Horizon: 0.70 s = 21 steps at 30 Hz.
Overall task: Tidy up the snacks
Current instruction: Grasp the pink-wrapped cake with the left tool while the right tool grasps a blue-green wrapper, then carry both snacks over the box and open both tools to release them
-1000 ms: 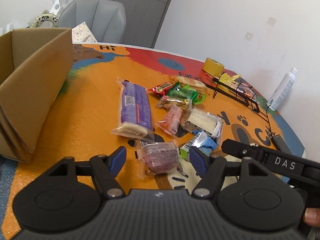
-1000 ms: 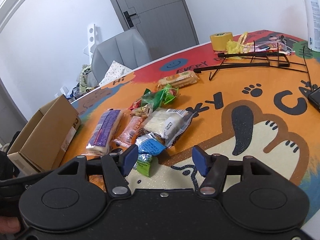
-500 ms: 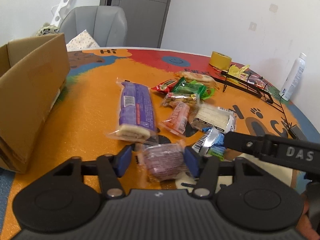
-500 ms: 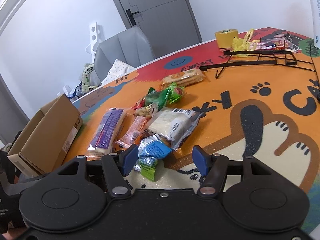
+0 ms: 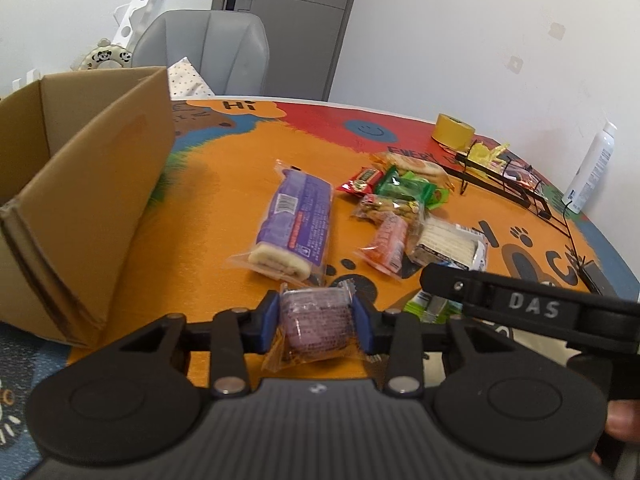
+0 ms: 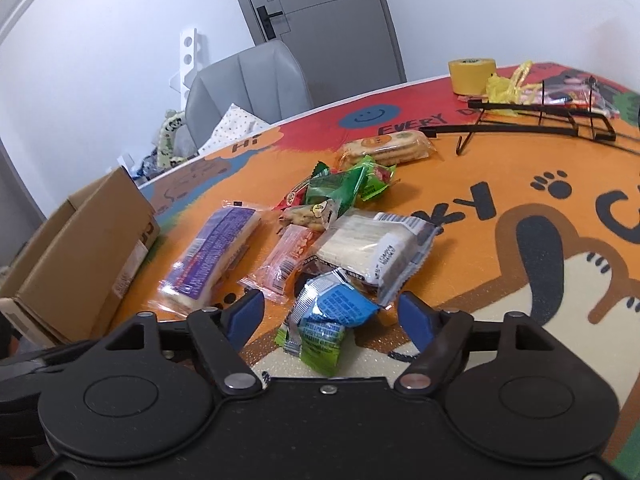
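Purple-filled, the small clear-wrapped cake packet point(image 5: 316, 322) sits pinched between the blue pads of the left tool point(image 5: 316, 316), whose jaws have just been closing onto it, low over the orange cartoon-printed surface point(image 5: 224, 200). An open brown cardboard box point(image 5: 80, 184), probably its destination, lies to the left of that tool, just beside it. The right tool point(image 6: 332, 312) has just been spreading its jaws and straddles the crumpled blue-and-green foil sachet point(image 6: 328, 320) directly ahead, pads not yet touching it.
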Motion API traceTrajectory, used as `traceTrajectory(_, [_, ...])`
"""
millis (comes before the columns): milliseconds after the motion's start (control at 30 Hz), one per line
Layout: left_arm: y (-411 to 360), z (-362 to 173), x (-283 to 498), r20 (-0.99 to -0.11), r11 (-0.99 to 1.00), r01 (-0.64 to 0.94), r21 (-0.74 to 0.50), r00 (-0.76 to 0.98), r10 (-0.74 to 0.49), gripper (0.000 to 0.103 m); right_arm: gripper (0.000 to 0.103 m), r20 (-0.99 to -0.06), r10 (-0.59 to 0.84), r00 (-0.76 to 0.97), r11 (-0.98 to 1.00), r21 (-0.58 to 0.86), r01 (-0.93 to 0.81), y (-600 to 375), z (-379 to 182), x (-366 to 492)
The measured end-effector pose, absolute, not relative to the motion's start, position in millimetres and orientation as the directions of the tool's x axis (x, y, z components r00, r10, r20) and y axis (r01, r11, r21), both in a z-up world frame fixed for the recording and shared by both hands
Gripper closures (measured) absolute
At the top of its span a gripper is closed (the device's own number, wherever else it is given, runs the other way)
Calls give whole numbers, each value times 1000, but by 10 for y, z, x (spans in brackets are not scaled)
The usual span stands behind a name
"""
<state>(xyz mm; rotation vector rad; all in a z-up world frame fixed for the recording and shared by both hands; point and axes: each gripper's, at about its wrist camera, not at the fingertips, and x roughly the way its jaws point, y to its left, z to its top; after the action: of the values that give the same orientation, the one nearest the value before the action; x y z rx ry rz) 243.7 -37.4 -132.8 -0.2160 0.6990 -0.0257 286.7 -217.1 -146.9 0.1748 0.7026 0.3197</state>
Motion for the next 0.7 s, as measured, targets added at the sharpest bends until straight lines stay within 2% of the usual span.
traceTrajectory(133, [-314,-1318,2419,-636,977,-62,-204,767,-84,65,28,-618,299,727,953,224,-202,-2100,-1518,2906])
traceTrajectory(167, [-300,-1318,2413,-636,976,-66,-205,767,-82,65,32,-622,282,730,959,203,-198,-2080,-1517,2901])
traceTrajectory(233, [-274,-1311,2391,-639,974,-73,-216,764,-84,65,47,-629,251,735,968,168,-187,-2062,-1508,2884])
traceTrajectory(267, [-268,-1302,2371,-638,972,-76,-220,765,-85,65,58,-630,251,735,968,171,-185,-2077,-1507,2872])
traceTrajectory(300, [-260,-1289,2347,-635,972,-76,-221,768,-85,65,62,-626,260,735,966,185,-183,-2110,-1510,2858])
traceTrajectory(433, [-234,-1233,2216,-611,973,-73,-219,788,-78,65,66,-598,313,738,942,292,-163,-2253,-1536,2758])
traceTrajectory(700, [-73,-978,1989,-571,971,-93,-219,820,-51,65,67,-527,378,761,914,341,-218,-2127,-1347,2585])
